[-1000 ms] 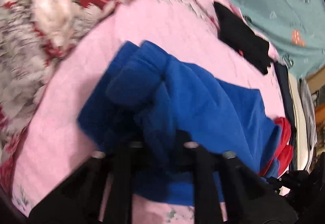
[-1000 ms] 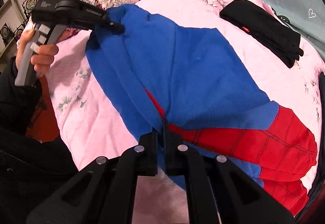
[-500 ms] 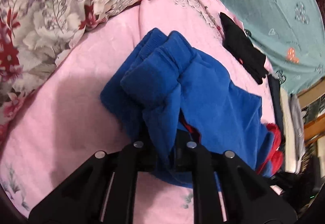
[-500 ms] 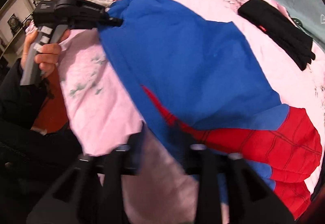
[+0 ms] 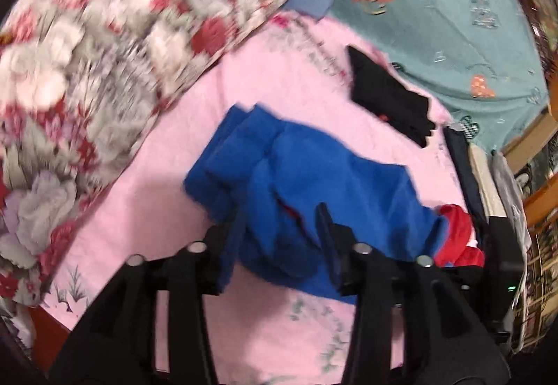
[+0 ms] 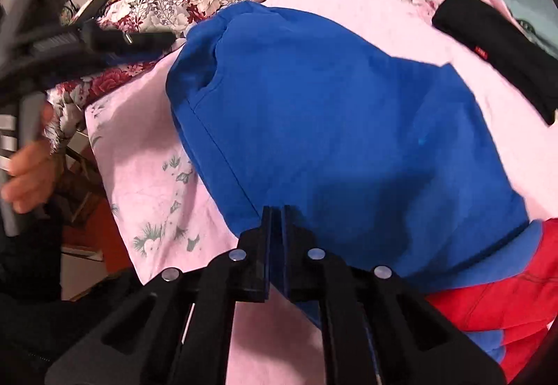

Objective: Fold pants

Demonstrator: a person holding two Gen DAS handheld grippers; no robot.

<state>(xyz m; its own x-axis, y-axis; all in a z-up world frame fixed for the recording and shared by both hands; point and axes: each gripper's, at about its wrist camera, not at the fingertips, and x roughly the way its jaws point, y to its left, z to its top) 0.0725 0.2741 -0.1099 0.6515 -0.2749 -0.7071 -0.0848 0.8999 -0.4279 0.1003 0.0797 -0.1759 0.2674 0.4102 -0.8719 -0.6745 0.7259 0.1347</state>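
Pants [image 6: 331, 126] in seemingly closed right tongs [image 6: 275, 221]

No legible text, brand, number or sign anywhere in either view. Small red tag [image 6: 480, 52] on the folded black garment [image 6: 502, 50], too small and blurred to read. Faint whitish marks near the top of the teal blanket [image 5: 436, 11], beside its heart prints, smeared beyond reading. Green indicator light [image 5: 511, 288] on a black device at right, unlabelled.
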